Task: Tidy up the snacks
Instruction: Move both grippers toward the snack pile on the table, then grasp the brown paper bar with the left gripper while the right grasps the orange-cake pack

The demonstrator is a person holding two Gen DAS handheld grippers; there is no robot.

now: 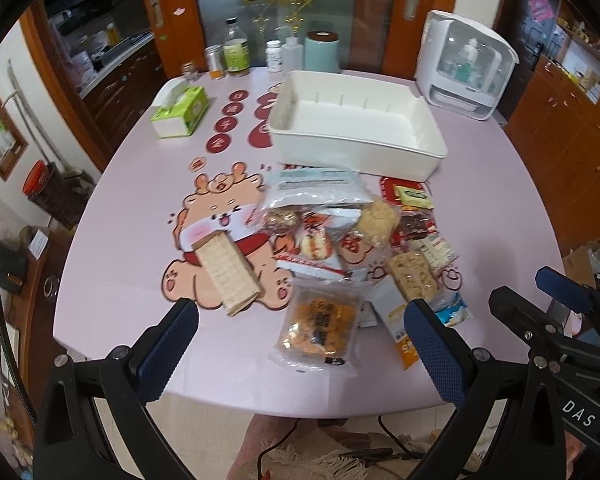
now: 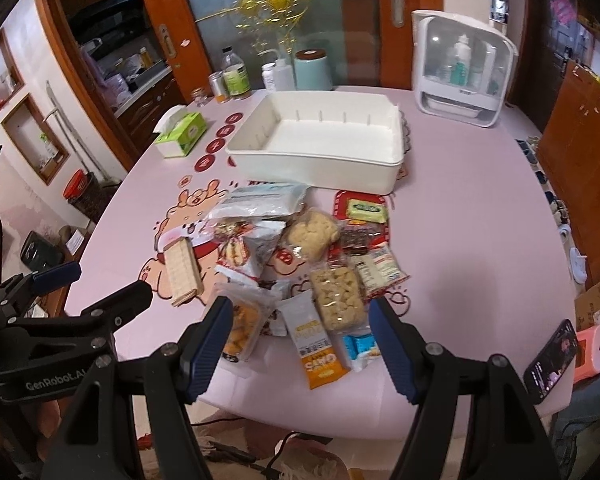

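A heap of wrapped snacks [image 1: 340,240] lies in the middle of the pink table [image 1: 120,240]; it also shows in the right wrist view [image 2: 300,260]. A wafer pack [image 1: 226,272] lies at the heap's left. An orange cracker bag [image 1: 320,326] and an oat bar [image 2: 316,340] lie nearest me. An empty white bin [image 1: 356,120] stands behind the heap, also seen in the right wrist view [image 2: 320,136]. My left gripper [image 1: 300,312] is open and empty above the near table edge. My right gripper [image 2: 300,316] is open and empty, hovering over the oat bar.
A green tissue box [image 1: 180,110] sits at the back left. Bottles and jars [image 1: 240,56] and a teal canister [image 1: 322,52] line the far edge. A white sterilizer cabinet [image 1: 464,64] stands at the back right. A phone [image 2: 552,360] lies at the near right edge.
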